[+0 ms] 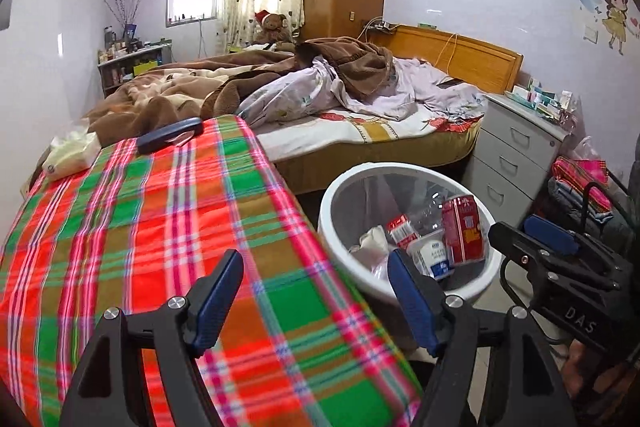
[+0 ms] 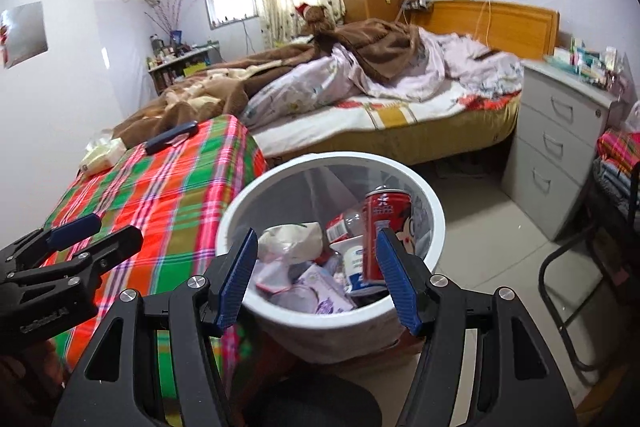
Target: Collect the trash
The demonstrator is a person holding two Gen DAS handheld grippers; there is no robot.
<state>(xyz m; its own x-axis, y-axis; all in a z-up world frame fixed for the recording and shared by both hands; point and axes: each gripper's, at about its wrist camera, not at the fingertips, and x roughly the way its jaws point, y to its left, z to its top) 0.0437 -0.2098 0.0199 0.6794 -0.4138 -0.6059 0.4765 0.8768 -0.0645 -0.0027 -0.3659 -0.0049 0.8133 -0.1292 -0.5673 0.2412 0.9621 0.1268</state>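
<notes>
A white round trash bin (image 1: 340, 183) (image 2: 400, 175) stands on the floor right of the plaid-covered table (image 1: 120, 227) (image 2: 140, 195). It holds a red can (image 1: 464, 231) (image 2: 386, 227), a white cup (image 1: 432, 255), a small red carton (image 1: 402, 229) and crumpled wrappers (image 2: 292, 239). My left gripper (image 1: 316, 279) is open and empty over the table's right edge. My right gripper (image 2: 318, 259) is open and empty just above the bin's near rim. Each gripper shows in the other's view, the right (image 1: 536, 231) and the left (image 2: 92, 233).
A tissue pack (image 1: 72, 155) (image 2: 102, 155) and a dark case (image 1: 170, 135) (image 2: 172, 137) lie at the table's far end. An unmade bed (image 1: 360, 99) is behind, a grey drawer unit (image 1: 516, 151) (image 2: 560, 147) at right, and a black folding chair (image 2: 580, 287) near it.
</notes>
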